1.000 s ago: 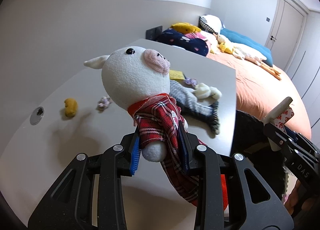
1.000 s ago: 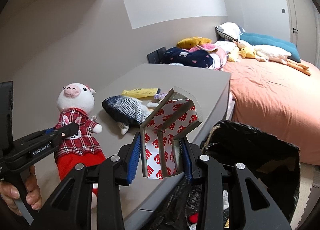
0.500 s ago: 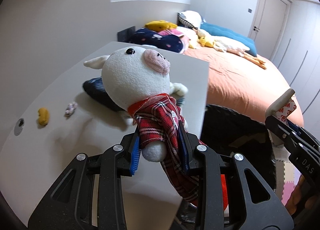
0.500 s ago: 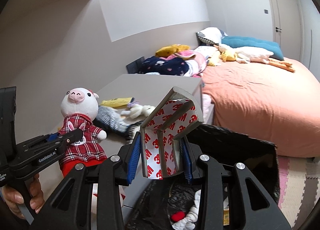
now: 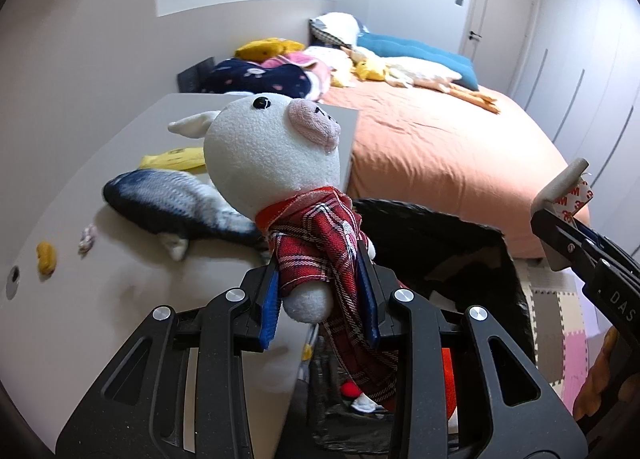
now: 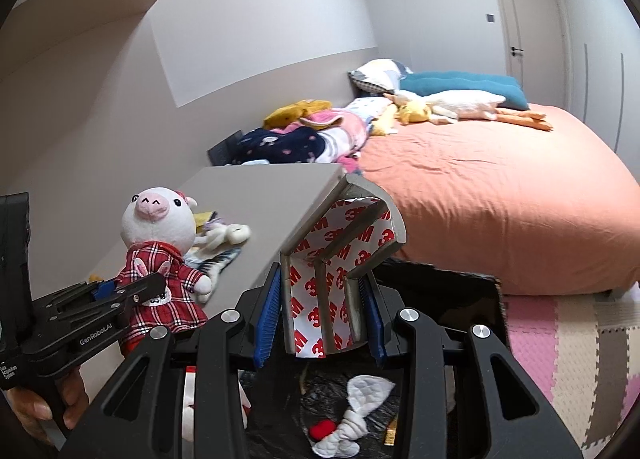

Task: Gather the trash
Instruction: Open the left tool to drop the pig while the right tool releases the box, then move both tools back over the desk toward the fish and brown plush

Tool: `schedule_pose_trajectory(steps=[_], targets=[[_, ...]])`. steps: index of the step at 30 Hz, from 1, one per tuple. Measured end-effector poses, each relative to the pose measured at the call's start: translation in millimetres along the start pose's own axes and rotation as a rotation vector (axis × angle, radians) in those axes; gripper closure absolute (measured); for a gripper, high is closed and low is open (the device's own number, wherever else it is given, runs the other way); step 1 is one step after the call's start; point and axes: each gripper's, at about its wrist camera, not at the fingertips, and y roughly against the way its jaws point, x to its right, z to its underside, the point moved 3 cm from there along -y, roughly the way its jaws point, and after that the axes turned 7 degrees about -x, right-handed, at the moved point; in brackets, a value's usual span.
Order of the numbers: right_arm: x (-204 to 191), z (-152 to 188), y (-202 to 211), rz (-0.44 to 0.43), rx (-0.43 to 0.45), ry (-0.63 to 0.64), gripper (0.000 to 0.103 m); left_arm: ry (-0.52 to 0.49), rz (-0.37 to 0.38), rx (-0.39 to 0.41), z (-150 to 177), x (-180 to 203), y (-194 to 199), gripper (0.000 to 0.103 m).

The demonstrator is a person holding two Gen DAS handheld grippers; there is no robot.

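Claws are both loaded: the left claw (image 5: 322, 301) is pinched on a stuffed pig (image 5: 276, 163) in a red plaid dress, gripping it at the body with the white head sticking up past the blue pads, while the right claw (image 6: 320, 311) is pinched on a bent piece of grey foam (image 6: 340, 243) backed with white paper printed in red. In the right wrist view the left claw (image 6: 132, 291) shows at the left, holding the pig (image 6: 160, 235) upright beside the counter (image 6: 272, 187). The foam hangs over the open black trash bag (image 6: 460, 299), which sits on the floor just beside the counter's end and near the bed (image 6: 500, 187) with its orange cover. Inside the bag lie a white padded scrap (image 6: 360, 403) and something small and red (image 6: 324, 429). On the counter (image 5: 120, 299) in the left wrist view rest a blue and white knitted fish toy (image 5: 172, 203), a yellow packet (image 5: 176, 157) behind it, a small yellow lump (image 5: 46, 257) and a little pale scrap (image 5: 86, 238) near the wall. The right claw (image 5: 560, 231) with its foam (image 5: 564, 183) shows at the right edge there, above the trash bag (image 5: 460, 243). Pillows and soft toys are piled at the bed's head. Foam mats (image 6: 572, 339) in pink, grey and cream cover the floor.
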Motion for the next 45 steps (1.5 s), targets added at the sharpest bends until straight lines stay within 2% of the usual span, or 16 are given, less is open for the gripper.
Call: schedule_pose_trajectory(steps=[14,16,18,19,20,21,23,32,45], targets=[[43.9,1.0,14.6,0.081,0.02,-0.066,0.064,-0.115,0.071,-0.039,4.3,52.6,-15.1,0.07],[47.7,1.0,15.0,0.09,0.021,-0.08,0.061,-0.139,0.085,-0.05,6.2,60.1,-18.1,0.067],[53.0,0.6,16.5,0.11,0.026,-0.104,0.033,-0.189,0.101,-0.058,9.7,70.4,-19.8,0.048],[54.0,1.3,18.7,0.109,0.037,-0.111,0.03,-0.206,0.097,-0.04,10.5,74.2,-17.8,0.02],[56.8,0.8,20.9,0.116,0.05,-0.121,0.029,-0.214,0.088,-0.021,11.1,75.9,-15.7,0.006],[60.0,1.0,23.1,0.13,0.057,-0.131,0.028,-0.228,0.074,0.01,11.1,77.8,-11.8,0.006],[65.1,1.1,26.4,0.148,0.073,-0.151,0.027,-0.247,0.05,0.022,10.6,78.7,-9.6,0.006],[70.0,1.4,24.3,0.14,0.068,-0.171,0.026,-0.139,0.046,-0.016,3.6,51.2,-18.6,0.006],[46.1,-0.4,0.3,0.106,0.026,-0.129,0.026,-0.088,0.005,-0.029,4.2,16.5,-23.8,0.006]])
